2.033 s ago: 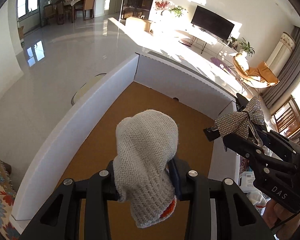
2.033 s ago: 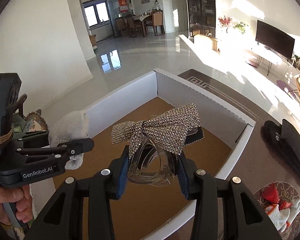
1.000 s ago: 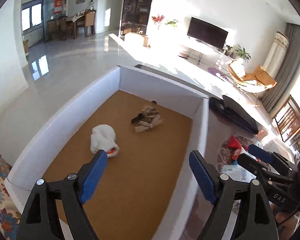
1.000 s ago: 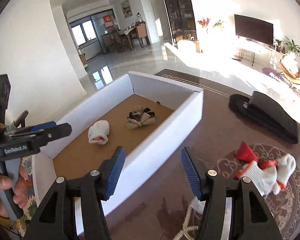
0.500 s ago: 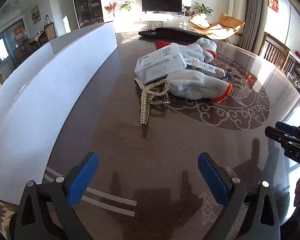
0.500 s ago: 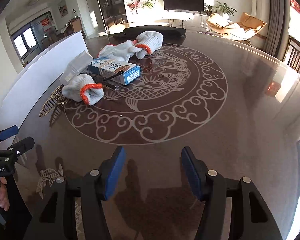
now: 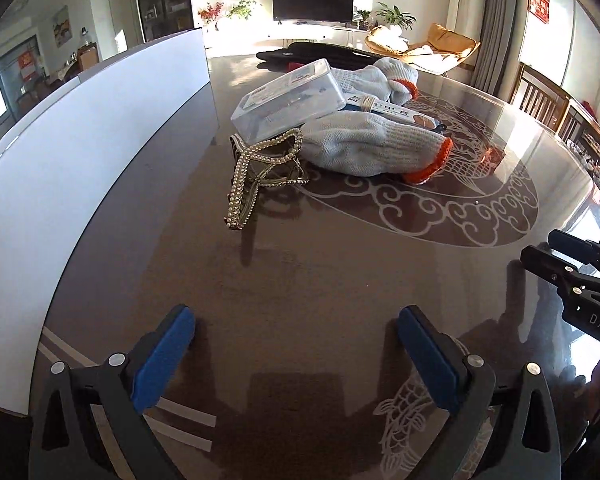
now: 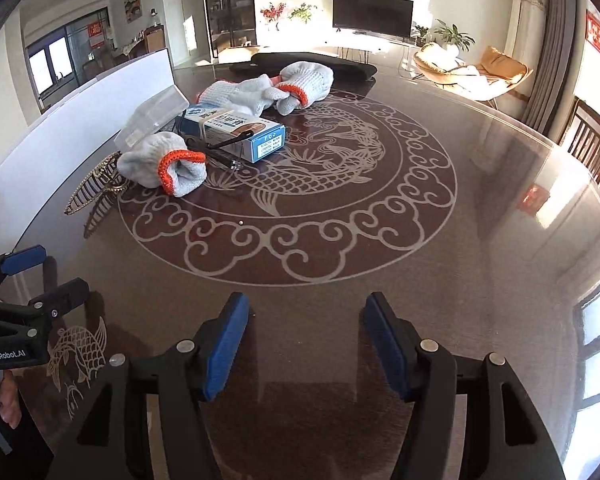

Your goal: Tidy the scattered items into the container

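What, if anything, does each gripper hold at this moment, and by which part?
Nothing is held. The left gripper and the right gripper both stand open over bare table, their jaws having just been opening, nothing between them.

In the left wrist view, the white letters "DAS" stand on the black body of the right gripper (image 7: 556, 258), at the right edge of the picture. In the right wrist view, "GenRobot.AI" stands in white on the black body of the left gripper (image 8: 40, 276), at the lower left. The blue and white carton (image 8: 236, 134) near the far left side of the table (image 8: 440, 248) carries printed lines and a label on its end face, too small to read. A red sign (image 8: 596, 32) on the far wall cannot be read either.
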The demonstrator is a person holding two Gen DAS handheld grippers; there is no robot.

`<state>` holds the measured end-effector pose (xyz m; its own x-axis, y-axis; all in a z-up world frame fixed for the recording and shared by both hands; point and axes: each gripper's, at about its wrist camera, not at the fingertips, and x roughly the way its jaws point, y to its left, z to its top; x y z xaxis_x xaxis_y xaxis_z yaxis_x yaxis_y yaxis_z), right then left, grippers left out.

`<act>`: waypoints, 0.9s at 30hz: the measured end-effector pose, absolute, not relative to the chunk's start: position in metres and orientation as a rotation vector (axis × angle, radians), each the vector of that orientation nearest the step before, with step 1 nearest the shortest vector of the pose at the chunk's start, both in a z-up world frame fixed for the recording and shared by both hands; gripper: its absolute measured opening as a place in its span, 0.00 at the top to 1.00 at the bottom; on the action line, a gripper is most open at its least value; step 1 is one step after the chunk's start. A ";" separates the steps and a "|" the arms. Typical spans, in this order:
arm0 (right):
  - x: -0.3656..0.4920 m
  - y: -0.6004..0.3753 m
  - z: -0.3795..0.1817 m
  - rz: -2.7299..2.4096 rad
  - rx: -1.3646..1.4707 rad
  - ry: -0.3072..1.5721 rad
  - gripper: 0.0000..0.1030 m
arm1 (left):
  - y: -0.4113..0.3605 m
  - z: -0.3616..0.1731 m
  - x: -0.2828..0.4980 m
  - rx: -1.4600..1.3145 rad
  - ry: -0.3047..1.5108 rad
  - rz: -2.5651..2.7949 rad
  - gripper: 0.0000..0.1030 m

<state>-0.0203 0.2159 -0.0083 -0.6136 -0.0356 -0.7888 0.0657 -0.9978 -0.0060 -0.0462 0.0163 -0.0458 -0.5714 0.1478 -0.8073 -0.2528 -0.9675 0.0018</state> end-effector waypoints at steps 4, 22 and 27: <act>-0.020 0.216 -0.009 -2.766 1.353 0.052 0.37 | 0.017 -0.046 -0.045 -1.318 0.170 2.596 0.00; -0.020 0.215 -0.008 -2.757 1.352 0.051 0.34 | 0.018 -0.046 -0.047 -1.323 0.168 2.598 0.00; -0.020 0.215 -0.008 -2.757 1.352 0.051 0.34 | 0.020 -0.048 -0.048 -1.328 0.167 2.597 0.00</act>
<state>-0.0201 0.2152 -0.0081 -0.6104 -0.0486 -0.7906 0.0779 -0.9970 0.0011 -0.0484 0.0196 -0.0478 -0.5677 0.1431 -0.8107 -0.2459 -0.9693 0.0011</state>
